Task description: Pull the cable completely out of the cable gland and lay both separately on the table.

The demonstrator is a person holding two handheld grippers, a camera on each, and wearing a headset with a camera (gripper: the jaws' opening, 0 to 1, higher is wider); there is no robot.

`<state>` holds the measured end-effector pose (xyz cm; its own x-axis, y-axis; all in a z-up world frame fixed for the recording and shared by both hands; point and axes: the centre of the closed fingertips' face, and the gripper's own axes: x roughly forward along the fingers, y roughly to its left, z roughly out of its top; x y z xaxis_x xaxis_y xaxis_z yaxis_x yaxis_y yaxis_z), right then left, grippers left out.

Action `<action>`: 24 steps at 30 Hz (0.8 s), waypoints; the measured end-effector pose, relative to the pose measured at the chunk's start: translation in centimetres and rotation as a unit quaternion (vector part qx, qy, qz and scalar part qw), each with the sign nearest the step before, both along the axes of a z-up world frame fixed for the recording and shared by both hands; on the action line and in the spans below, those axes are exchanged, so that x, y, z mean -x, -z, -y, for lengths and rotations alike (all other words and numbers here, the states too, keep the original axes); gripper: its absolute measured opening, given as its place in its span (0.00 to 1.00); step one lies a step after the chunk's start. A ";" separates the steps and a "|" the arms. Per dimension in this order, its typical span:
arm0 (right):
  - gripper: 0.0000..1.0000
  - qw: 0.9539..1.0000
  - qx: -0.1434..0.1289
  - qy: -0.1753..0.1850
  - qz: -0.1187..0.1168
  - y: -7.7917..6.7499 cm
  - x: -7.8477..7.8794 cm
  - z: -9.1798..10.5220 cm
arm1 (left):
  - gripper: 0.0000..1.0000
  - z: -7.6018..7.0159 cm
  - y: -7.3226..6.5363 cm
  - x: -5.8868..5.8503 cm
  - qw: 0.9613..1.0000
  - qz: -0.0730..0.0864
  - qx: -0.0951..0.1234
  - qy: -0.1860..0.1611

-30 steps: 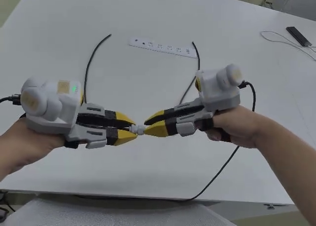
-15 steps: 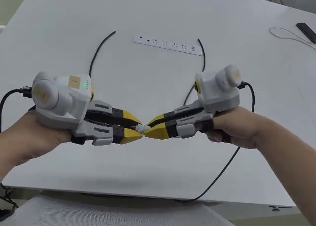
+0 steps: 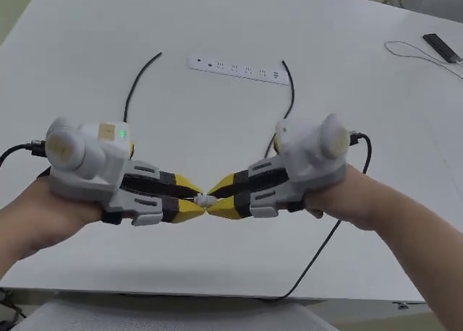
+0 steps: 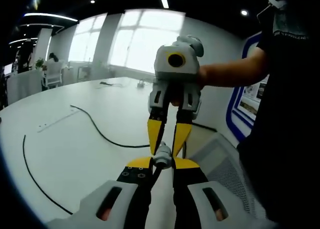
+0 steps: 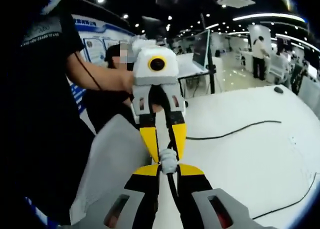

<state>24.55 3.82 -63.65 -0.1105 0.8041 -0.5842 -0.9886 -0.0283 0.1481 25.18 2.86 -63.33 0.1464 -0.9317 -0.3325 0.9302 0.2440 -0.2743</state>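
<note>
Gripping tip to tip above the bench [image 3: 217,27], the two grippers share one small piece. The left gripper [image 3: 194,203] is clamped on the white cable gland [image 3: 205,199], and the right gripper [image 3: 215,201] looks closed on the black cable [image 5: 172,181] right at the gland. The pull-out is in hand and nothing is separated yet. Next comes a straight pull apart along the cable's line, with the left holding firm. Both hands sit level, forearms angled inward, raised off the bench.
</note>
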 end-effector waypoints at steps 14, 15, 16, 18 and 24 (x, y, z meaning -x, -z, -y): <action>0.07 0.977 0.046 -0.022 0.207 0.2 0.5 -0.4 | 0.15 -0.4 -0.1 0.3 0.999 -0.031 0.017 -0.004; 0.08 0.977 0.045 -0.020 0.207 0.1 0.6 -0.3 | 0.15 -0.3 -0.1 0.4 0.999 -0.032 0.018 -0.003; 0.08 0.977 0.043 -0.018 0.206 0.1 0.5 -0.2 | 0.15 -0.3 -0.2 0.5 0.999 -0.035 0.020 -0.002; 0.08 0.977 0.040 -0.012 0.208 0.1 0.4 -0.2 | 0.15 -0.2 -0.3 0.5 0.999 -0.028 0.020 -0.002; 0.08 0.982 0.041 -0.001 0.187 0.1 0.2 -0.1 | 0.15 -0.1 -0.2 0.5 1.000 -0.024 0.017 0.000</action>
